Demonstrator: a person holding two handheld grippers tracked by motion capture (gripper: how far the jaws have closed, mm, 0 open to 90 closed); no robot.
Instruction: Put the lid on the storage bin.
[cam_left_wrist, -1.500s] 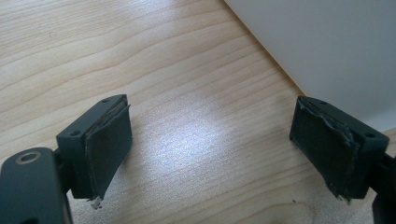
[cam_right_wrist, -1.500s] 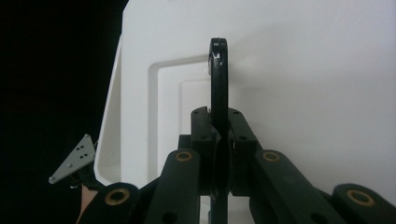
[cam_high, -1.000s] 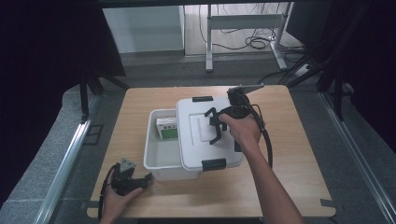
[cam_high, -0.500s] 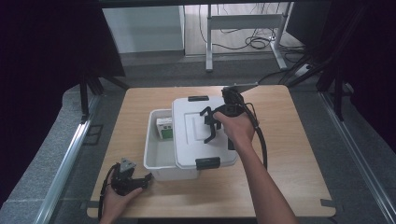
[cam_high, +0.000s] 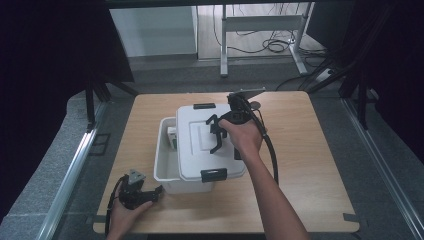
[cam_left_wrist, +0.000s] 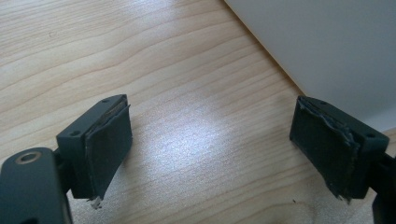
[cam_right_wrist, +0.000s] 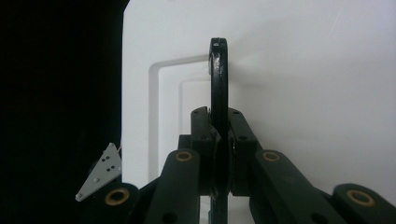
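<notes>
A light wooden desk (cam_high: 310, 165) sits in a dark room, seen from above. On it rests a white plastic storage box (cam_high: 165, 172), open along its left side, where a small green and white carton (cam_high: 172, 138) stands inside. A white lid (cam_high: 197, 150) with black latches covers most of the box, offset to the right so that the left strip of the box is uncovered. The right gripper (cam_high: 216, 135), held in the person's right hand (cam_high: 242, 137), is over the middle of the lid. Its fingers are clamped tight on the lid's thin black handle (cam_right_wrist: 218, 79), which stands upright on edge between them in the right gripper view. The left gripper (cam_high: 150, 192) lies on the desk at the near left corner, just beside the box's front wall, held in the left hand (cam_high: 125, 212). Its fingers (cam_left_wrist: 109, 140) stand wide apart with bare wood between them.
</notes>
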